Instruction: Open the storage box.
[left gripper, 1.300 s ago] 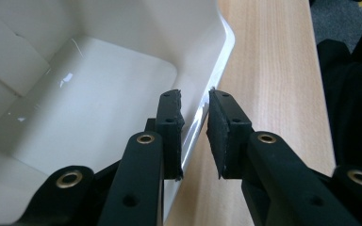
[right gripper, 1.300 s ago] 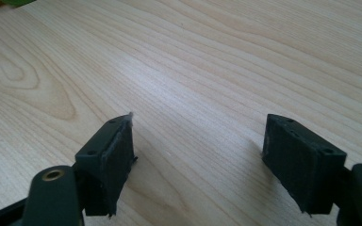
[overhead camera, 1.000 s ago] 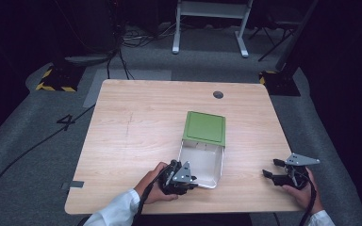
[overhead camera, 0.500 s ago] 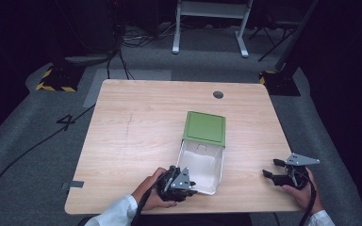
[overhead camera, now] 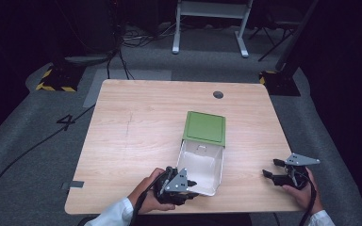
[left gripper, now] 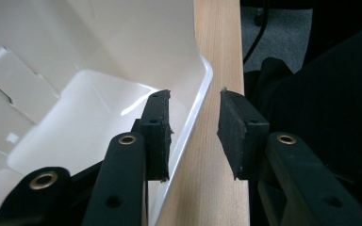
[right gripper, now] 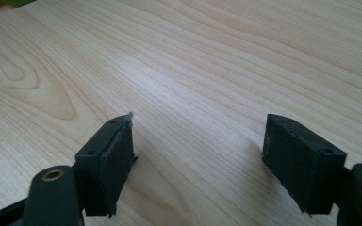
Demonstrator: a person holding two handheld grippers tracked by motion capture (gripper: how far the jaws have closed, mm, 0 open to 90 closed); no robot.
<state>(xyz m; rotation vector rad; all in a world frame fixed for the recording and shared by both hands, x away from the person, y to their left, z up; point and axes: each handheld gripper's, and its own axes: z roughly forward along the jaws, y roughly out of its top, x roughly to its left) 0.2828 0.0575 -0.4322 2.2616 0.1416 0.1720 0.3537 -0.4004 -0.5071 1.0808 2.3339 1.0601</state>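
A white box [overhead camera: 201, 164] lies open on the wooden table [overhead camera: 136, 127], its green lid [overhead camera: 205, 127] folded back on the far side. My left gripper [overhead camera: 193, 188] is at the box's near left corner. In the left gripper view it [left gripper: 193, 101] stands open astride the box's rim [left gripper: 204, 80], one jaw inside the white box [left gripper: 85, 94], the other outside over the table's edge [left gripper: 217, 42]. My right gripper [overhead camera: 269, 168] rests near the front right of the table, apart from the box. It [right gripper: 200, 127] is open wide over bare wood [right gripper: 217, 56].
A small dark round hole [overhead camera: 218, 94] sits near the table's far edge. Grey carpet with cables, a yellow-black striped base [overhead camera: 56, 77] and a white frame stand [overhead camera: 209, 19] surround the table. A dark seat lies below the front edge [left gripper: 320, 103].
My left gripper has slid a little toward the table's front edge, and the white box's near end now reaches closer to that edge. The right gripper has stayed put.
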